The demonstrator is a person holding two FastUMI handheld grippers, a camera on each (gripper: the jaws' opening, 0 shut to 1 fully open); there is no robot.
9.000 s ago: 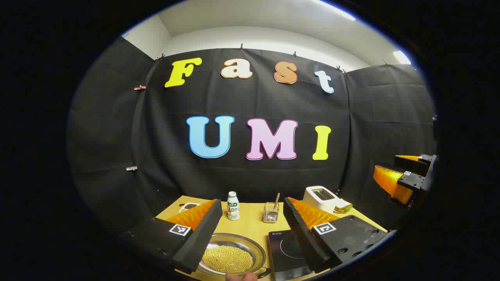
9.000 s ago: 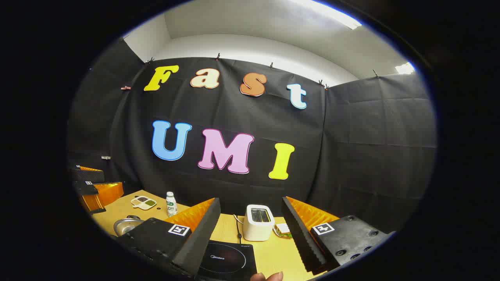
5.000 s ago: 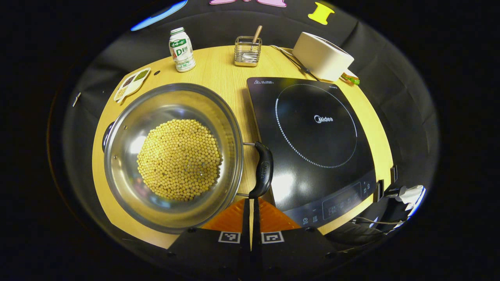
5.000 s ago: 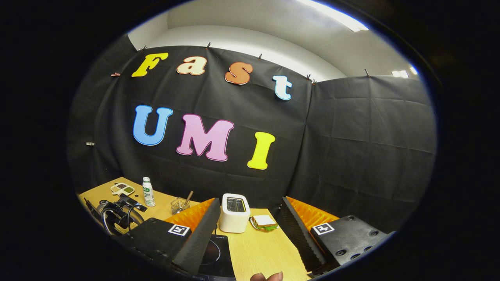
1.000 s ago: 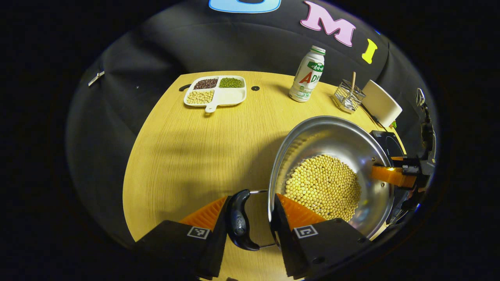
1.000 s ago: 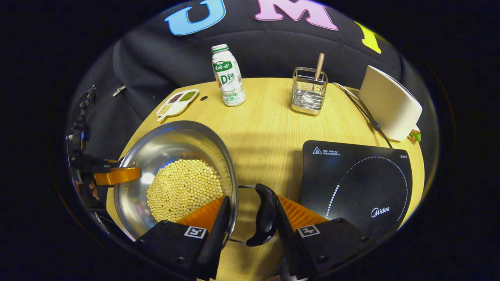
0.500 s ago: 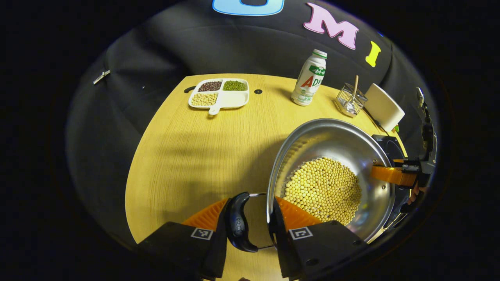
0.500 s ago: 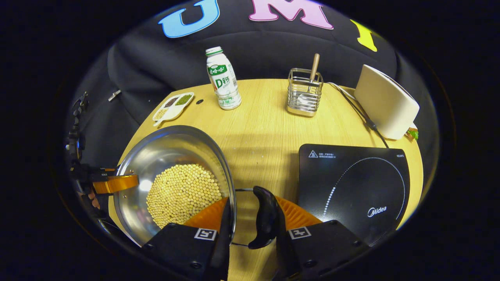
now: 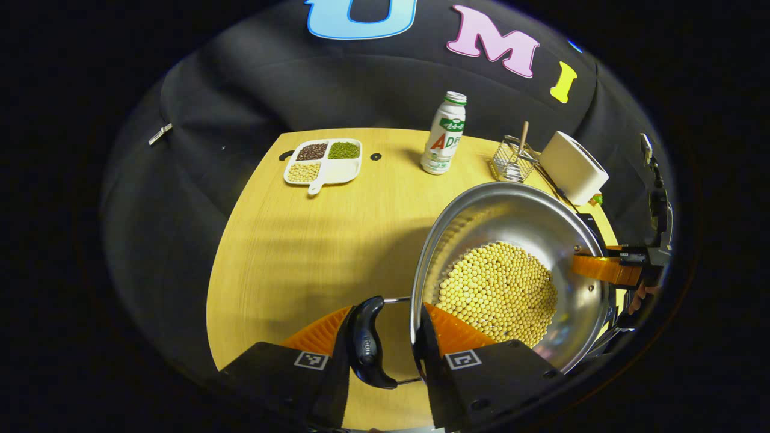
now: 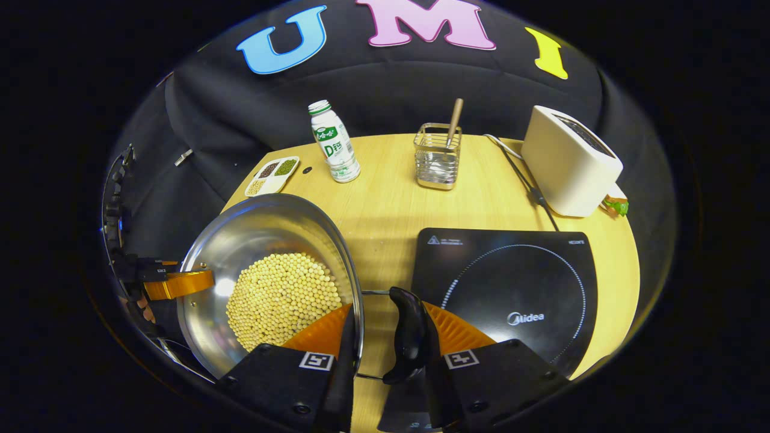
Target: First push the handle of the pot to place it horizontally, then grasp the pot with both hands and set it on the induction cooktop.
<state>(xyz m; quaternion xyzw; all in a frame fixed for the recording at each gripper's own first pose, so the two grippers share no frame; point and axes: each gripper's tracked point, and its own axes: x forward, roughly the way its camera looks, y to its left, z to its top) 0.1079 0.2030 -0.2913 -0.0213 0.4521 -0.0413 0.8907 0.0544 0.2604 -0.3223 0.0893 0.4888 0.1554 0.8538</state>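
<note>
The left gripper (image 9: 381, 349) was clenched across one side of the pot (image 9: 511, 228), one finger outside its black handle (image 9: 366, 352) and the other inside the steel rim, both pressing; the soybeans (image 9: 498, 291) lay heaped just ahead and to its right. The right gripper (image 10: 388, 349) gripped the opposite side the same way, one finger inside the rim and the other against the far handle (image 10: 410, 340) (its mate showed across the bowl as a small finger hooked over the rim). The induction cooktop (image 10: 511, 294) lay just right of the right gripper, beside the pot and not under it; whether the pot stood on the table (image 9: 313, 240) I cannot tell. Far ahead of the left gripper stood a bottle (image 9: 443, 133), a divided dish (image 9: 323, 159), a wire holder (image 9: 510, 161) and a toaster (image 9: 571, 168).
</note>
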